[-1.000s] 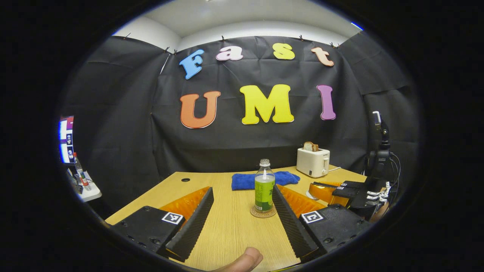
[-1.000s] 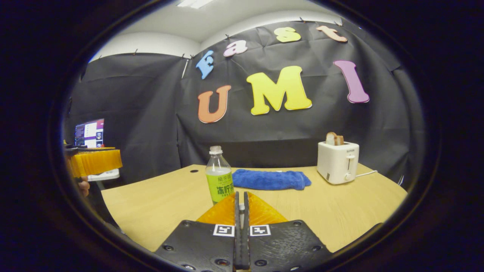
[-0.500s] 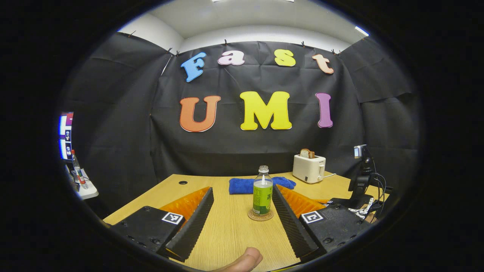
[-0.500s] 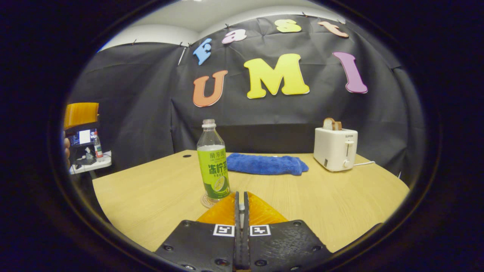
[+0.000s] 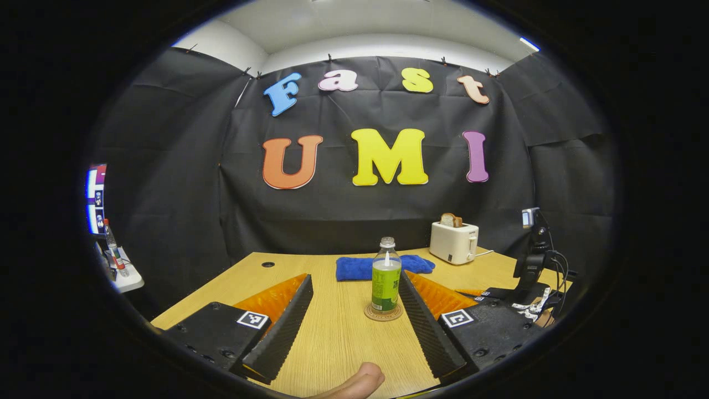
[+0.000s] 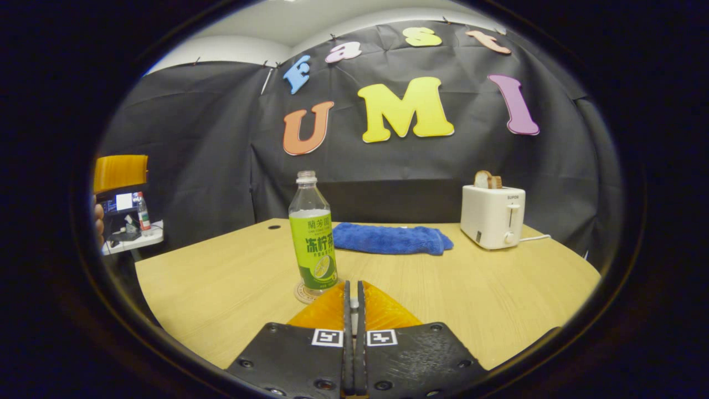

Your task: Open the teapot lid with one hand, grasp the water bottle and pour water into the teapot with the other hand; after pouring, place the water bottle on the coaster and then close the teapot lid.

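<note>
Bottle stands upright on the coaster, neck pointing up. Left gripper fingers spread wide, apart from it; right gripper fingers pressed together, empty.

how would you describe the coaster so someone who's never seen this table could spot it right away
Start at the wooden table in front of the black cloth wall. Near its middle, in front of the blue towel and well left of the white toaster, stands a green-labelled water bottle. The coaster is the thin round tan disc directly under that bottle, the only flat round thing on the table.
</note>
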`<state>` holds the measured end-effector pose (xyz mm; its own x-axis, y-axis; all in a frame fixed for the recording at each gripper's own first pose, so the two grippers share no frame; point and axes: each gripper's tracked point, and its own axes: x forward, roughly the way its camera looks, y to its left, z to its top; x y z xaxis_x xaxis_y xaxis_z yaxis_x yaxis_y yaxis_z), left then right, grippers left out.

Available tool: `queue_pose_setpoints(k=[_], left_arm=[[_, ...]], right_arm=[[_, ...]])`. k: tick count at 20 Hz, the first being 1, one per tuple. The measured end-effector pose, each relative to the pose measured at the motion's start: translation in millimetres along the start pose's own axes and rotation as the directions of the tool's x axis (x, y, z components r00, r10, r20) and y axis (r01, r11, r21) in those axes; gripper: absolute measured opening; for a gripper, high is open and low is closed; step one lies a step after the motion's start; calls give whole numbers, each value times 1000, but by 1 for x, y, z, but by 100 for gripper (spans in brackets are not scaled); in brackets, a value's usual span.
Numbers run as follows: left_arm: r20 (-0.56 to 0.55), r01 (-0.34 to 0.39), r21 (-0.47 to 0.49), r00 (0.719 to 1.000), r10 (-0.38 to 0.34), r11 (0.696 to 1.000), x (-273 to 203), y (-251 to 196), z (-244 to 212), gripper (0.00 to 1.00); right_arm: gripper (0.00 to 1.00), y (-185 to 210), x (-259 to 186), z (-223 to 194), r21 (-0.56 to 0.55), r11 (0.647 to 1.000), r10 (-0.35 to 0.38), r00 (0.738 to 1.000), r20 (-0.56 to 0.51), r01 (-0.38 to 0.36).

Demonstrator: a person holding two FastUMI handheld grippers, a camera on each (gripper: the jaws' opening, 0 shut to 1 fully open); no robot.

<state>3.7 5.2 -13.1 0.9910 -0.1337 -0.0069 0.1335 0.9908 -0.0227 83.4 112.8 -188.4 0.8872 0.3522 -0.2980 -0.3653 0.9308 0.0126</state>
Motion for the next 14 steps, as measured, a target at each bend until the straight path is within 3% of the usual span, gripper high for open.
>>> queue_pose_setpoints(k=[6, 11, 14], left_arm=[[-12, 9, 15, 1000, -9, 1000, 2, -4, -4, 97], [-19, 1, 18, 1000, -1, 1000, 3, -2, -8, 97], [-20, 0, 17, 1000, 0, 1000, 4, -2, -9, 97]], right_arm=[[5, 1, -3, -7, -6, 1000, 4, 1000, -17, -4], [22, 5, -11, 6, -40, 999, 4, 1000, 12, -3], [39, 9, -17, 18, -61, 998, 5, 999, 37, -3]])
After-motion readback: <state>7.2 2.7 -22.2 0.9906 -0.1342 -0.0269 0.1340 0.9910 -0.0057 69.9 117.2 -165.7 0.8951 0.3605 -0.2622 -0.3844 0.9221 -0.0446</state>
